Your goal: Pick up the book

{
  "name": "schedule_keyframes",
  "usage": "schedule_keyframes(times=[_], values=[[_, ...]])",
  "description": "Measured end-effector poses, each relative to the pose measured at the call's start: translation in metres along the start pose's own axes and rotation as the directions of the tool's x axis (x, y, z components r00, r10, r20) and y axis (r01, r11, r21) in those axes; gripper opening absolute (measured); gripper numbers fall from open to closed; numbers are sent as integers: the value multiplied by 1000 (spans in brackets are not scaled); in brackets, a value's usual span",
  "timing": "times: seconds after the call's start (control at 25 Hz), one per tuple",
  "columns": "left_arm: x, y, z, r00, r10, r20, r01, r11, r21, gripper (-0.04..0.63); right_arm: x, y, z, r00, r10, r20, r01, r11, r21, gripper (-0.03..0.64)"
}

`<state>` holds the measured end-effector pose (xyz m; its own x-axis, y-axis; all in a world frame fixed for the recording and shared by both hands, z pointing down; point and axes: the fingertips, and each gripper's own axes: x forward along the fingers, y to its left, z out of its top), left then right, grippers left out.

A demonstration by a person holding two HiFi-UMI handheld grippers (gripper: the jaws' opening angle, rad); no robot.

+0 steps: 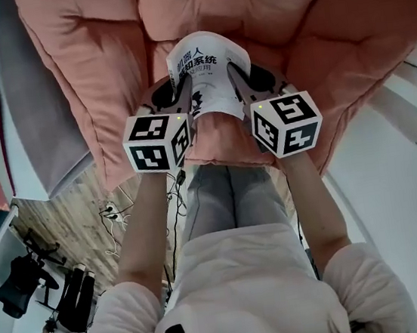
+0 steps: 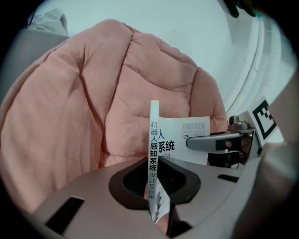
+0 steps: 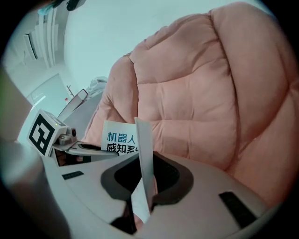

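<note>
Holds a white book [image 1: 208,74] up in front of a pink cushion [image 1: 87,56], one gripper at each side edge. Pinches the spine side with the left gripper [image 1: 185,89], fingers clamped on the book with only its thickness between them. Pinches the opposite, open side with the right gripper [image 1: 237,80], fingers likewise pressed tight on it. Shows the cover to the head view, blue and black title at the top, slightly bowed between the two grips. Appears clear of the cushion, though contact at the far edge cannot be told.

Seen along the left gripper [image 2: 156,186]: spine [image 2: 153,154] edge-on and upright between the fingers, title printed down it, cover spreading off to the right, the right gripper [image 2: 215,140] reaching across that cover. Behind it all, quilted folds of the cushion [image 2: 93,107].

Seen along the right gripper [image 3: 142,186]: thin edge of the book [image 3: 145,154] upright between the fingers, cover and blue title off to the left, the left gripper [image 3: 84,149] clamped there. Cushion [image 3: 201,93] filling the right half.

Nearer the head camera, marker cubes [image 1: 157,142] side by side on the grippers, bare forearms running back to pale sleeves, grey-clad legs [image 1: 231,193] between them. At left, wooden floor [image 1: 69,211] with cables [image 1: 111,211].
</note>
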<state>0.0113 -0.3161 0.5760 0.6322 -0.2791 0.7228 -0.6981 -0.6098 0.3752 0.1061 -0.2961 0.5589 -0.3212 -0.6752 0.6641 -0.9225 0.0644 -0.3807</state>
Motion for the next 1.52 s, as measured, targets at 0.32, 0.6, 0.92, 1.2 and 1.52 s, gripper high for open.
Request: schedule_keyframes(times=[0.32, 0.6, 0.92, 1.2, 1.52], values=[[0, -8, -66, 1000, 10, 16, -10, 1000, 27, 48, -7, 4, -66, 999, 23, 24, -23, 1000, 2, 67], [-42, -27, -16, 996, 36, 82, -40, 998, 45, 48, -42, 26, -12, 998, 30, 58, -28, 999, -28, 69], [-89, -49, 19, 988, 50, 144, -60, 996, 65, 48, -82, 51, 28, 993, 64, 103, -55, 995, -86, 68], [-121, -67, 42, 978, 54, 199, -70, 995, 75, 48, -113, 68, 56, 988, 71, 140, -54, 991, -123, 69], [-150, -83, 67, 963, 48, 266, -80, 990, 112, 48, -142, 84, 82, 977, 80, 199, -48, 986, -161, 67]])
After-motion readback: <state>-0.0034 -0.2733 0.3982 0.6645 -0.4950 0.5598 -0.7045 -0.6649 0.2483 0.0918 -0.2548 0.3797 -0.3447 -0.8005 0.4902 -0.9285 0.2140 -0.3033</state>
